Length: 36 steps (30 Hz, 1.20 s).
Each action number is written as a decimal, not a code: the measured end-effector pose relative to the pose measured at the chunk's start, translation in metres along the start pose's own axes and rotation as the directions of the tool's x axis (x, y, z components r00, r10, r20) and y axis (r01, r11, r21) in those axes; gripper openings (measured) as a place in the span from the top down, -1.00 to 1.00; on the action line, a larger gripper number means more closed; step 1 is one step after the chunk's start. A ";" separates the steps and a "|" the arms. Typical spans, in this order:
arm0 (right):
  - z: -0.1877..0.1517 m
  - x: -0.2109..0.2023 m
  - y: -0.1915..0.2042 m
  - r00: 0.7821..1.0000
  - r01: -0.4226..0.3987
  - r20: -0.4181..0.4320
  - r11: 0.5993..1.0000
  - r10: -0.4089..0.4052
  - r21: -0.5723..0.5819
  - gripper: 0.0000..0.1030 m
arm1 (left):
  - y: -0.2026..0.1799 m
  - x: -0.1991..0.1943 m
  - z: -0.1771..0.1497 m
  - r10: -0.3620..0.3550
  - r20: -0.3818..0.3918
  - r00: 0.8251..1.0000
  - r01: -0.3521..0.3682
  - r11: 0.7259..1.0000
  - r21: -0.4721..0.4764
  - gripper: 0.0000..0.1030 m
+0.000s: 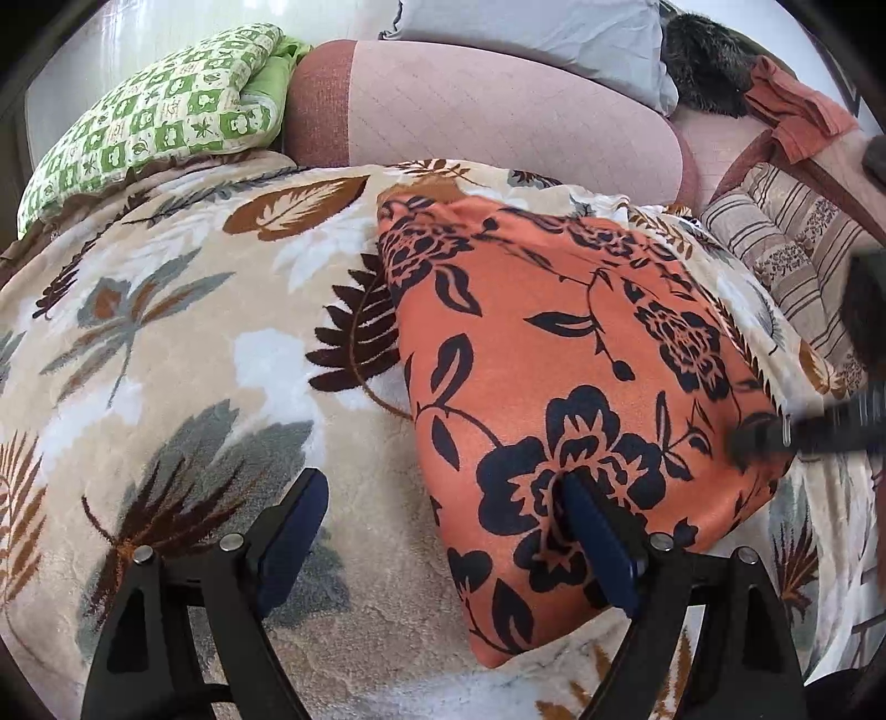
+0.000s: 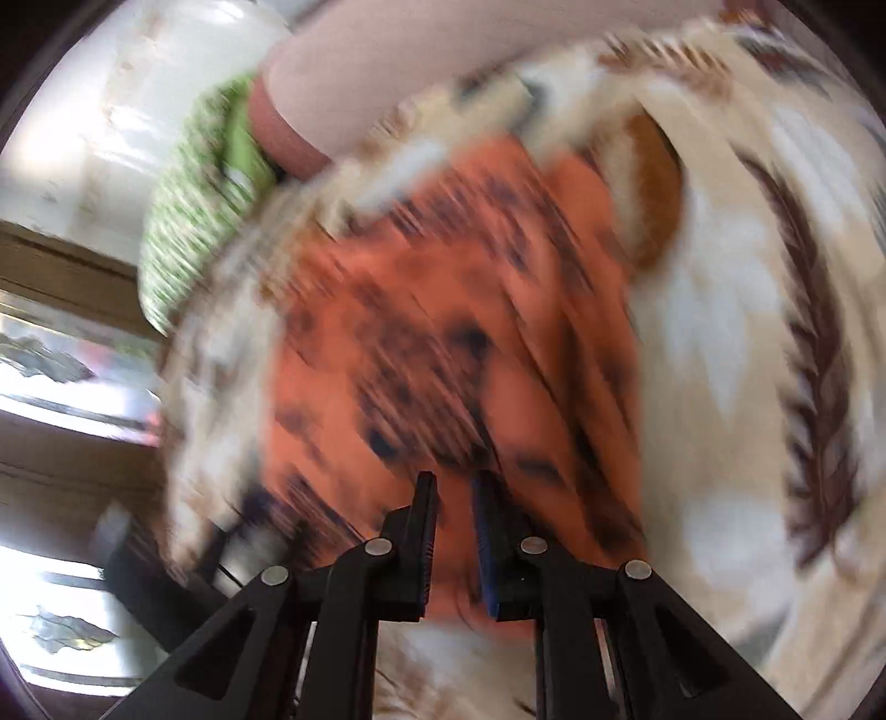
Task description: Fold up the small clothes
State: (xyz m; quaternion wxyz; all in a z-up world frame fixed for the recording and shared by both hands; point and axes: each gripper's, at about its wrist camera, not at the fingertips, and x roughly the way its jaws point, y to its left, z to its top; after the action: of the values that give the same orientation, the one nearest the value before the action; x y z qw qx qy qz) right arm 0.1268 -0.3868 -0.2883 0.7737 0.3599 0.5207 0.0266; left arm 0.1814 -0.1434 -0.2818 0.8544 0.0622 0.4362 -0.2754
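An orange cloth point(image 1: 554, 343) with black flowers lies flat on a leaf-patterned blanket point(image 1: 194, 360), its edges doubled over. My left gripper point(image 1: 443, 482) stands open low over the blanket. Its right finger point(image 1: 595, 543) overlaps the cloth's near-left part and its left finger is over bare blanket. My right gripper point(image 1: 761, 437) shows as a dark blur at the cloth's right corner. In the smeared right wrist view, that gripper point(image 2: 454, 487) has its jaws almost together above the orange cloth point(image 2: 443, 332). Whether any fabric is pinched I cannot tell.
A green checked pillow point(image 1: 160, 111) lies at the back left. A pink quilted bolster point(image 1: 470, 111) and a grey pillow point(image 1: 531, 27) are behind the blanket. A striped cushion point(image 1: 786, 243) and a rust cloth point(image 1: 797, 105) lie at the right.
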 end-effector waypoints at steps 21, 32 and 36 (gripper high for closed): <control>0.033 0.010 0.080 0.999 -0.038 -0.028 0.992 0.034 -0.124 0.62 | 0.006 -0.025 -0.020 0.018 0.029 0.999 -0.021 0.997 0.077 -0.71; 0.099 0.097 0.121 0.995 -0.008 -0.098 0.999 0.003 -0.052 0.63 | 0.031 -0.038 -0.014 0.030 0.087 0.996 -0.036 0.997 0.068 -0.70; 0.087 0.066 0.117 0.999 -0.015 -0.034 0.996 0.012 -0.089 0.62 | 0.038 -0.044 -0.008 0.029 0.117 0.993 -0.034 0.999 0.037 -0.70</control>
State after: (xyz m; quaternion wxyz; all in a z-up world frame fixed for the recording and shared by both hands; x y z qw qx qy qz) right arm 0.2680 -0.3188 -0.2542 0.7801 0.3281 0.5293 0.0608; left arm 0.1752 -0.0905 -0.2579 0.8813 0.0694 0.3792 -0.2734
